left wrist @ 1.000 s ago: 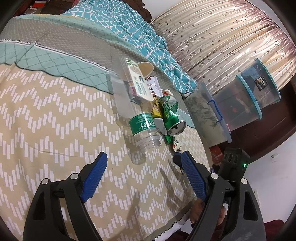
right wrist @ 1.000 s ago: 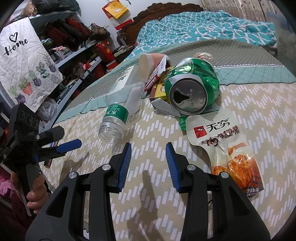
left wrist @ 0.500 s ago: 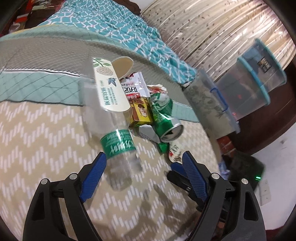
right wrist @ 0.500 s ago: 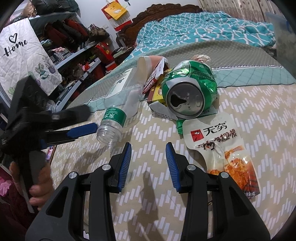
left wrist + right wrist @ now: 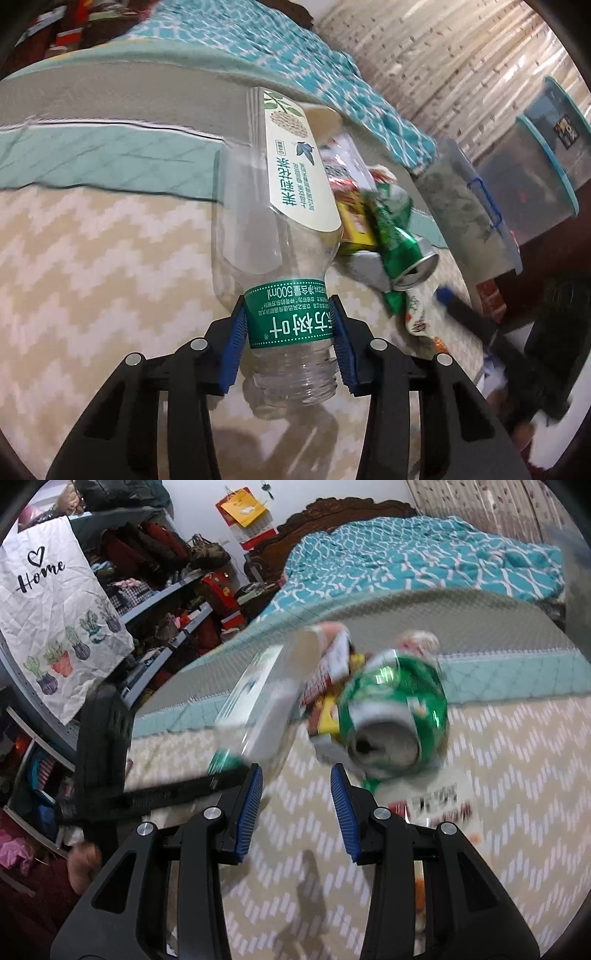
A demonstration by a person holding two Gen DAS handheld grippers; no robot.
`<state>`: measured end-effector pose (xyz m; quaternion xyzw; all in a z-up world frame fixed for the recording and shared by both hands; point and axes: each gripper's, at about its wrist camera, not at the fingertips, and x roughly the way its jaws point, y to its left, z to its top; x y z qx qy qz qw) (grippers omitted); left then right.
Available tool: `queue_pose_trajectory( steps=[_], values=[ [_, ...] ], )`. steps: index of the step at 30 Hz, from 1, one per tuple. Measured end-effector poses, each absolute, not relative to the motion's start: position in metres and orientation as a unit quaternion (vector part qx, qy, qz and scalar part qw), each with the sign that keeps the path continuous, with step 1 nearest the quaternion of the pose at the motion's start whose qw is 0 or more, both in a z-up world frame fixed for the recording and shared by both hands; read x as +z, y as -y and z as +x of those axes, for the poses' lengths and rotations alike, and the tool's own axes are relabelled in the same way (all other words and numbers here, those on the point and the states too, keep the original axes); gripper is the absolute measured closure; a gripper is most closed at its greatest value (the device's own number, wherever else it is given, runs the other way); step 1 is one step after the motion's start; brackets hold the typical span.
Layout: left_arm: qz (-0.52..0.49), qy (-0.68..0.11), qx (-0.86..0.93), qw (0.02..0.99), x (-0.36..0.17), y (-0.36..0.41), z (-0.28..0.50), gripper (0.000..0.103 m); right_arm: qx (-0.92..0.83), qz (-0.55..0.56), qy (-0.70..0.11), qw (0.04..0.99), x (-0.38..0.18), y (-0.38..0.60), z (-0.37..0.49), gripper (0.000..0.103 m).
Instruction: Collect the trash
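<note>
A clear plastic bottle (image 5: 288,258) with a green neck label lies on the zigzag bedspread (image 5: 92,258), mouth toward me. My left gripper (image 5: 288,310) is closing, its blue pads against both sides of that label. Beside the bottle lies the trash heap: a crushed green can (image 5: 402,251), a yellow box (image 5: 356,225) and wrappers. In the right wrist view the can (image 5: 399,709) lies just beyond my right gripper (image 5: 295,779), which is open with nothing between its fingers. The bottle (image 5: 258,701) is to its left and a snack pouch (image 5: 436,805) to its right.
Clear storage bins (image 5: 535,177) and a lidded box (image 5: 465,210) stand past the bed's right edge, before a curtain. A teal quilt (image 5: 406,565) is bunched at the headboard. Shelves of clothes and a "Home" cloth (image 5: 48,605) stand at the left.
My left gripper came forward over the bottle's neck and its jaws narrowed onto the green label. The right gripper drew closer to the can, its jaws unchanged.
</note>
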<state>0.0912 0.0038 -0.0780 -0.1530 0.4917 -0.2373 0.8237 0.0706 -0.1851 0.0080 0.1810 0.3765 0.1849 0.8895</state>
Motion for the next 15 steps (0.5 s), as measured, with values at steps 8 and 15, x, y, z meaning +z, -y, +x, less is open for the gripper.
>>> queue_pose_trajectory(
  steps=[8, 15],
  values=[
    [-0.209, -0.470, -0.214, 0.830, -0.079, -0.072, 0.070, 0.063, 0.176, 0.147, -0.409, 0.883, 0.026, 0.192, 0.177, 0.057],
    [-0.214, -0.453, -0.222, 0.837, -0.082, -0.075, 0.064, 0.063, 0.148, 0.110, -0.485, 0.855, -0.004, 0.189, 0.253, 0.044]
  ],
)
